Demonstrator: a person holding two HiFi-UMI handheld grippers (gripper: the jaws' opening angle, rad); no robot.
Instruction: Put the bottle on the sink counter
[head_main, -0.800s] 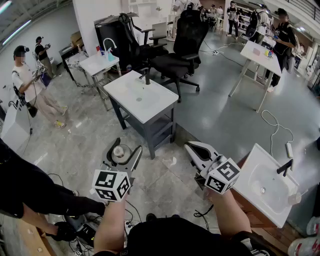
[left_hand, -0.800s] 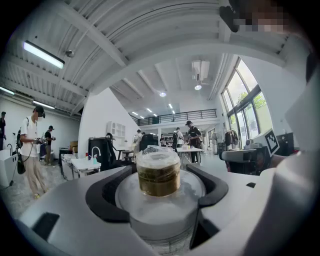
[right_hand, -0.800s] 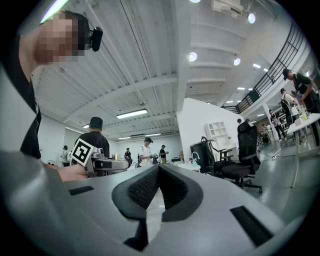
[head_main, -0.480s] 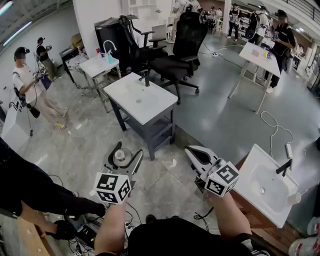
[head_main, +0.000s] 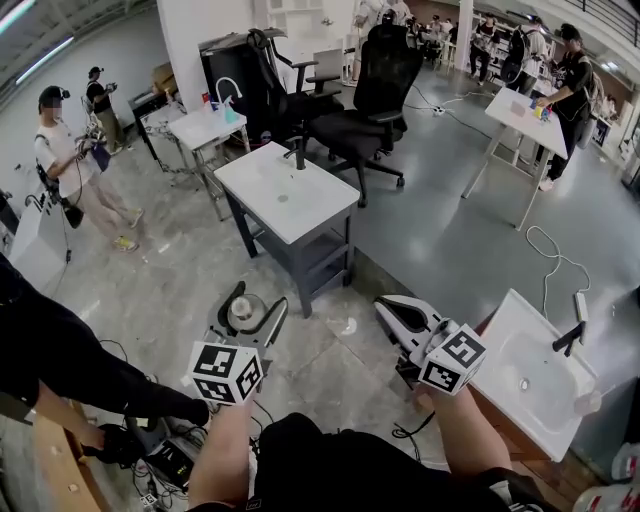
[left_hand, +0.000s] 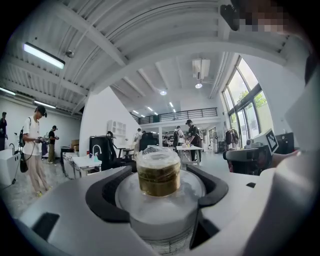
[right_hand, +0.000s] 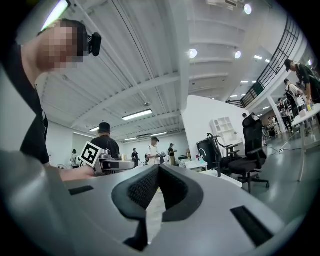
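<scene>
Well, the left gripper (head_main: 258, 300) is carrying the bottle (head_main: 242, 312), its jaws spread wide around the bottle's shoulder and pinching it. The bottle is hanging in the air above the floor (head_main: 330, 370), touching no surface. Set against the views from a moment ago, very little is changing. Both grippers are sitting in almost the same spots in the head view, while the room is sliding slightly to the right. The sink counter (head_main: 300, 215) ahead, with its dark faucet (head_main: 296, 153), is drifting only a touch with it. I'm reading that as the person turning their head more than closing in, so the carry is going on and the placing is not yet starting.

The right gripper (head_main: 388, 306) is riding alongside, level, its jaws pressed together with nothing between them.

Now for what is escaping us. From above, the left jaws are covering the bottle's body. The left gripper view is giving only a brownish-gold neck under a clear cap, with the label running off the bottom edge. A second sink (head_main: 500, 345) is waiting low on the right, much nearer. Which of the two surfaces is the target, I can't tell.
</scene>
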